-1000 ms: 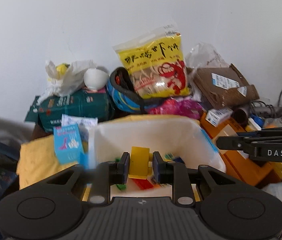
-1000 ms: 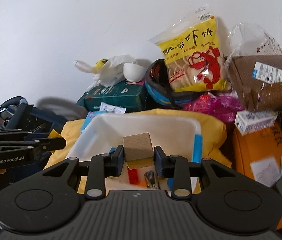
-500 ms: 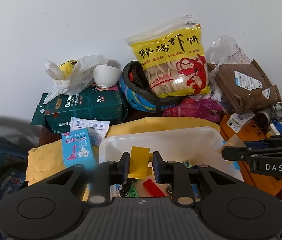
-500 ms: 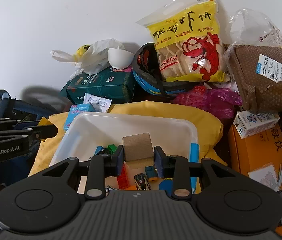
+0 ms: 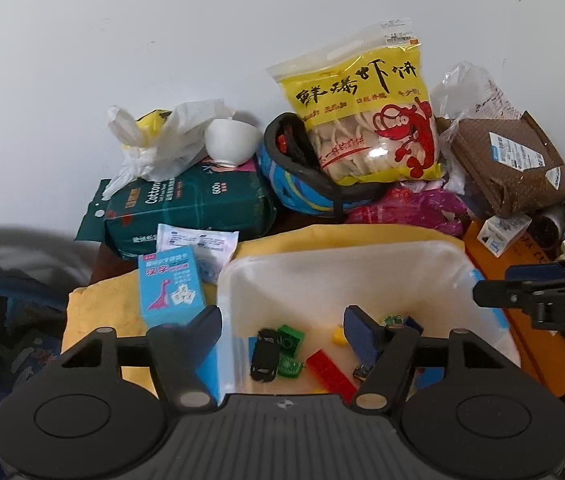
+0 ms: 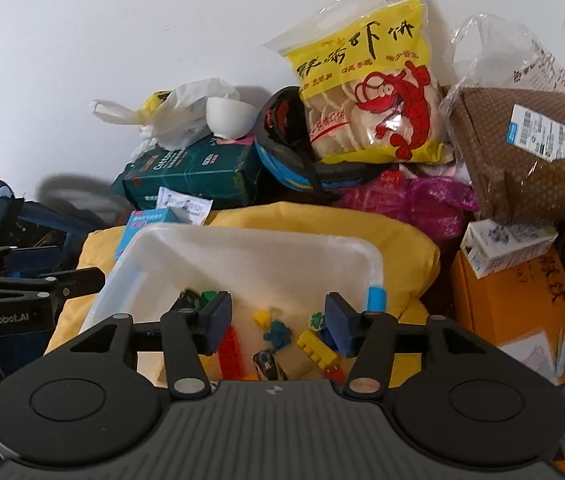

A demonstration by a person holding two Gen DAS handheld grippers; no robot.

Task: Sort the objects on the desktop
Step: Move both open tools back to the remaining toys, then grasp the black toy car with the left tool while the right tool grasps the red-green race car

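A white plastic bin (image 5: 322, 252) (image 6: 242, 236) sits on a yellow padded bag and holds several small toys. In the left wrist view I see a black toy car (image 5: 264, 354), a green brick (image 5: 290, 338) and a red brick (image 5: 330, 372). The right wrist view shows a red brick (image 6: 230, 350), a yellow brick (image 6: 316, 348), a tan wooden block (image 6: 296, 362) and a teal figure (image 6: 276, 332). My left gripper (image 5: 282, 322) hangs open over the bin's near left side with nothing in it. Over the bin's near edge, my right gripper (image 6: 277, 312) is open and empty too.
Clutter is stacked against the white wall: a yellow prawn-cracker bag (image 5: 362, 120), a blue helmet (image 5: 298, 184), a green cotton pack (image 5: 186, 208), a white bowl (image 5: 228, 144) and a brown parcel (image 5: 514, 164). A blue card box (image 5: 170, 292) stands left of the bin, an orange box (image 6: 514, 304) right.
Both grippers opened. The yellow block left my left gripper and the wooden block left my right gripper. The wooden block now lies in the bin. Both grippers rose slightly over it.
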